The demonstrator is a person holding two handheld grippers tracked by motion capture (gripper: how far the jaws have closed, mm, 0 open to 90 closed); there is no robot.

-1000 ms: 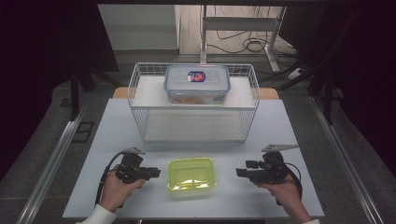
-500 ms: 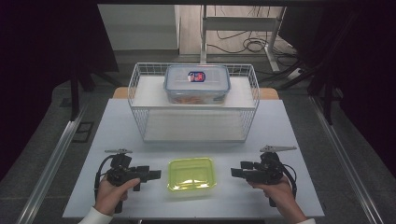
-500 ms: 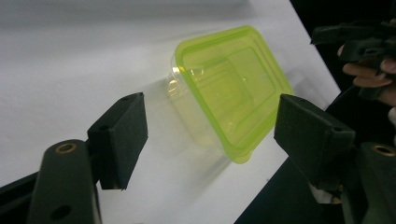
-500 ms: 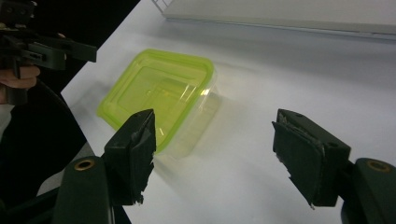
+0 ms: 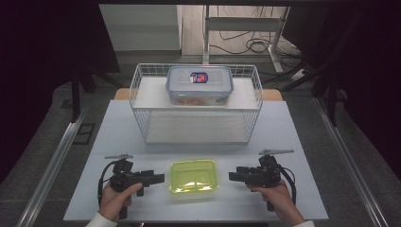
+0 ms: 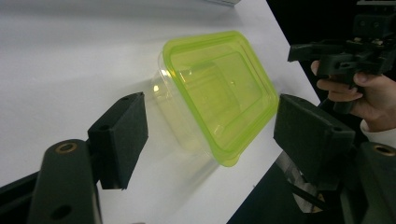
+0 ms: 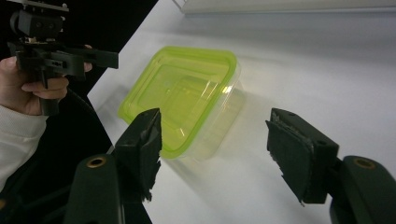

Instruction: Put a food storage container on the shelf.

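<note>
A clear plastic container with a lime-green lid [image 5: 194,176] sits on the white table near its front edge. My left gripper [image 5: 160,178] is level on the container's left side and points at it. Its jaws have just been opening and now stand wide, with the container [image 6: 219,88] ahead of the pads [image 6: 122,133] and untouched. My right gripper [image 5: 232,176] faces the container from the right side. Its jaws have just been closing a little and remain open, with the container [image 7: 182,93] lying beyond the pads [image 7: 299,154].
A white wire basket [image 5: 135,87] stands at the back of the table. On its upper shelf rests a clear box with a blue-rimmed lid [image 5: 199,85]. The table's front edge runs just below both hands. Dark floor and metal rails flank the table.
Both hands have shifted only slightly beside the container. The container has stayed where it was.
</note>
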